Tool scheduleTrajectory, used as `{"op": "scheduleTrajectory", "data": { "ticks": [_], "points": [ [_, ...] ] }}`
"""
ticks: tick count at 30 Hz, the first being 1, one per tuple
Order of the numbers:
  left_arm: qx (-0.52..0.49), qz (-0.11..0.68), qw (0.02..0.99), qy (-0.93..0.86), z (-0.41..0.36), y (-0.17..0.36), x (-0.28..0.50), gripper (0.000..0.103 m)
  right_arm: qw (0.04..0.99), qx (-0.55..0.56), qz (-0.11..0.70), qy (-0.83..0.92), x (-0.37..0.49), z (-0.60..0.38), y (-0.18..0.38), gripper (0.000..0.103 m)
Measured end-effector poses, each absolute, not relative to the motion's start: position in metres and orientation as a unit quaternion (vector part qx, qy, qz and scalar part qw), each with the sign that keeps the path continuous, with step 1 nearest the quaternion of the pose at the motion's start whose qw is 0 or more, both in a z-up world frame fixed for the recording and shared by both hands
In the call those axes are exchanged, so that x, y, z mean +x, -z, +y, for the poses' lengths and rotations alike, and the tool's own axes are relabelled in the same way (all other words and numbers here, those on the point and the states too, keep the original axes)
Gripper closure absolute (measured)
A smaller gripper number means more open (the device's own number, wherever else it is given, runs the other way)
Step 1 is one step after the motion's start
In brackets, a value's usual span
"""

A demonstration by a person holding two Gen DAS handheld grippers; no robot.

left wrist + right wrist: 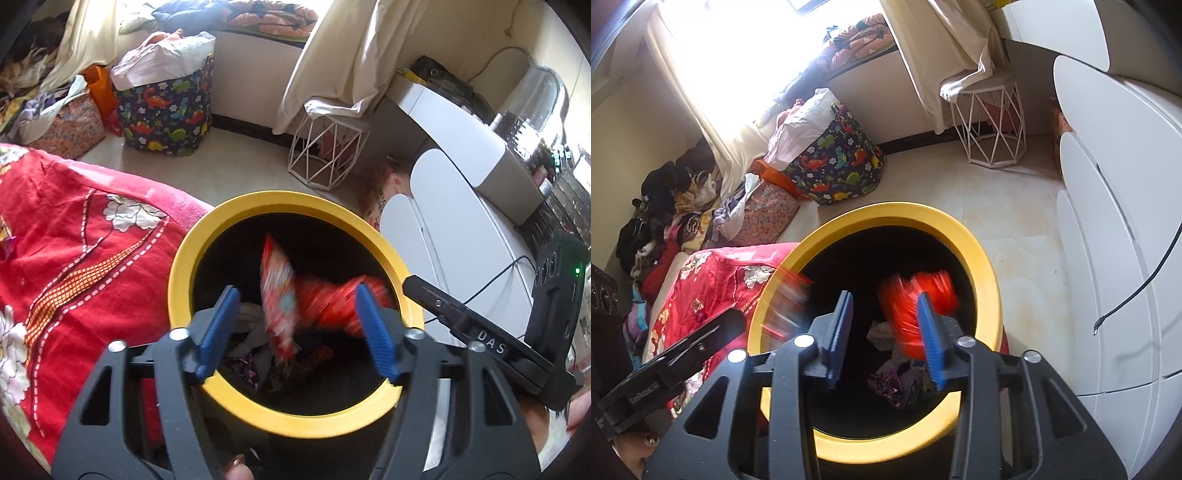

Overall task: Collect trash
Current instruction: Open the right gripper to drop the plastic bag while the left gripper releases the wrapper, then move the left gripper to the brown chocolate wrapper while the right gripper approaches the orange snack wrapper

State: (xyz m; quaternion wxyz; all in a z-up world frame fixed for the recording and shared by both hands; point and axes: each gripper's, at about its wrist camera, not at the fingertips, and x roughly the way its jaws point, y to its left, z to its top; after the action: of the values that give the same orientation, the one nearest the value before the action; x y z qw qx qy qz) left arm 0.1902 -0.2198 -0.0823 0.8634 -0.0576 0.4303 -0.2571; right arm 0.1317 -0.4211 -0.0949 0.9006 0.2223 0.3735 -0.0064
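Wrappers, two red crinkly ones (pixel 280 291) (pixel 918 302), blurred above one yellow-rimmed black bin (pixel 184 266); left gripper (pixel 295 325) and right gripper (pixel 886 332) both gaped empty.

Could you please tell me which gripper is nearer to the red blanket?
Left. The left gripper is over the bin on the side next to the blanket; the right gripper is over the bin's far side, towards the white cabinet.

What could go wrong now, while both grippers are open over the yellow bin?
1. The blurred red wrapper appears to be dropping between the left gripper fingers; it might catch on the yellow bin rim.
2. The right gripper is close to the left one; they might bump.
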Motion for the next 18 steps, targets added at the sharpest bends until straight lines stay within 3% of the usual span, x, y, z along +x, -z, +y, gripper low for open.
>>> {"op": "scheduleTrajectory", "data": {
  "ticks": [3,7,18],
  "points": [
    [-0.061,0.425,0.869,0.247,-0.210,0.081,0.188,0.025,0.901,0.224,0.372,0.006,0.131,-0.421,0.094,0.059],
    [-0.066,0.413,0.880,0.226,-0.189,0.075,0.183,0.018,0.902,0.219,0.373,-0.002,0.133,-0.412,0.091,0.056],
    [-0.074,0.374,0.911,0.157,-0.115,0.054,0.173,0.014,0.909,0.188,0.367,-0.058,0.145,-0.356,0.074,0.041]
  ]
}}
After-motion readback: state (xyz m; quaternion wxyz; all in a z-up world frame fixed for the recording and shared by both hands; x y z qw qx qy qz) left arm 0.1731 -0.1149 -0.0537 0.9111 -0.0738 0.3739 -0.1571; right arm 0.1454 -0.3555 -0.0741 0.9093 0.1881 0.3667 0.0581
